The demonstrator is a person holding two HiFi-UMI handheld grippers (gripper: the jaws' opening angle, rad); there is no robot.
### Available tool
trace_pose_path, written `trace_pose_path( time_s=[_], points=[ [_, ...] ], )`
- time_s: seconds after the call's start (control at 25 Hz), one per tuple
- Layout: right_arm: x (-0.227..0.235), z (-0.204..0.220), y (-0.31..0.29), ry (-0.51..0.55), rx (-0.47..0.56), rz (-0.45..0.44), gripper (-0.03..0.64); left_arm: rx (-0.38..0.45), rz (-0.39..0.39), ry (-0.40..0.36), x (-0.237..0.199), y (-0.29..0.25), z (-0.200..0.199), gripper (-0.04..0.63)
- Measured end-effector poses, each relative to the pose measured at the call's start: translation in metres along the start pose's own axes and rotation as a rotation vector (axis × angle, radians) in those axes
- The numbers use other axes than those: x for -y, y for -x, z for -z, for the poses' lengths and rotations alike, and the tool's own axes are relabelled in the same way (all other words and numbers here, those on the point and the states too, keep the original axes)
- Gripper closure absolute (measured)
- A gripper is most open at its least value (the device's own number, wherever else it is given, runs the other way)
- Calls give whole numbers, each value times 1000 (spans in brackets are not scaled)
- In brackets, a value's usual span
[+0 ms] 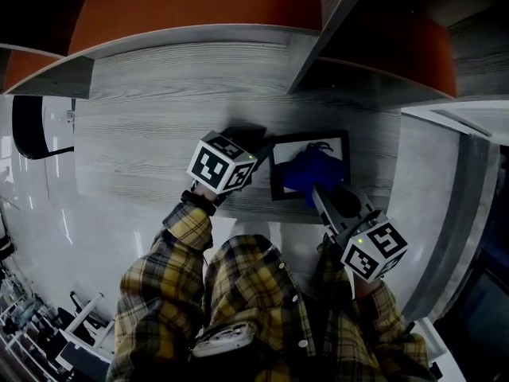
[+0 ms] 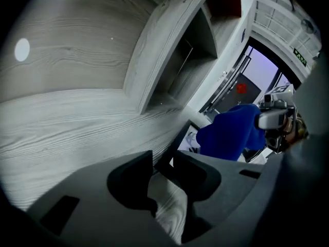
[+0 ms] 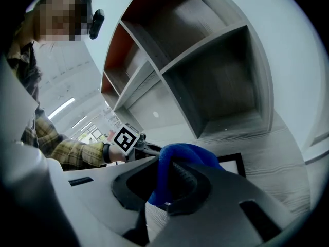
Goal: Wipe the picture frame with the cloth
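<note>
Well, on the grey surface (image 1: 159, 150) your picture frame (image 1: 275, 175) lies flat, the blue cloth (image 1: 314, 169) bunched over it, pinched in your right tool (image 1: 320, 192); your left tool (image 1: 259, 154) gapes empty at its corner. Wiping looks barely begun.

From overhead, the head view looks steeply down on the desk (image 1: 159, 126). Each gripper view rides low and close behind its jaws, facing the shelves (image 3: 221, 81); all three share the picture frame (image 1: 275, 178) and blue cloth (image 1: 312, 173)
</note>
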State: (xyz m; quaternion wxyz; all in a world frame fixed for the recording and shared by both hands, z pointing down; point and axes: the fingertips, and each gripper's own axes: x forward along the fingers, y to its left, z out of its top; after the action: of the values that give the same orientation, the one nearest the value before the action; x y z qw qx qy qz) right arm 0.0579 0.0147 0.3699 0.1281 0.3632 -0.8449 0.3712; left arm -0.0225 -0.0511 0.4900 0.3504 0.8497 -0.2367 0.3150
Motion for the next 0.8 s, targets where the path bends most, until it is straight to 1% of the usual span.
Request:
trace_pose_path(
  time_s=[0.2,0.44,0.56,0.64,0.72,0.8],
  points=[
    [-4,9,-11,3,-14,-14,569,-55,43,-43,-1,-14,7,480],
    [-11,17,-29,47,-46,-41,569,-85,90,-33,-1,-16,8,483],
    [-16,12,-44,111,-64,-50,569,-104,108,-25,-1,-17,8,483],
    [-14,9,-59,166,-83,-40,569,-107,110,-23,0,-17,8,483],
    [-5,11,-79,236,-120,-4,569,-109,110,-22,0,-17,8,484],
    [11,19,-99,326,-178,55,569,-112,113,-13,-1,-18,8,485]
  ],
)
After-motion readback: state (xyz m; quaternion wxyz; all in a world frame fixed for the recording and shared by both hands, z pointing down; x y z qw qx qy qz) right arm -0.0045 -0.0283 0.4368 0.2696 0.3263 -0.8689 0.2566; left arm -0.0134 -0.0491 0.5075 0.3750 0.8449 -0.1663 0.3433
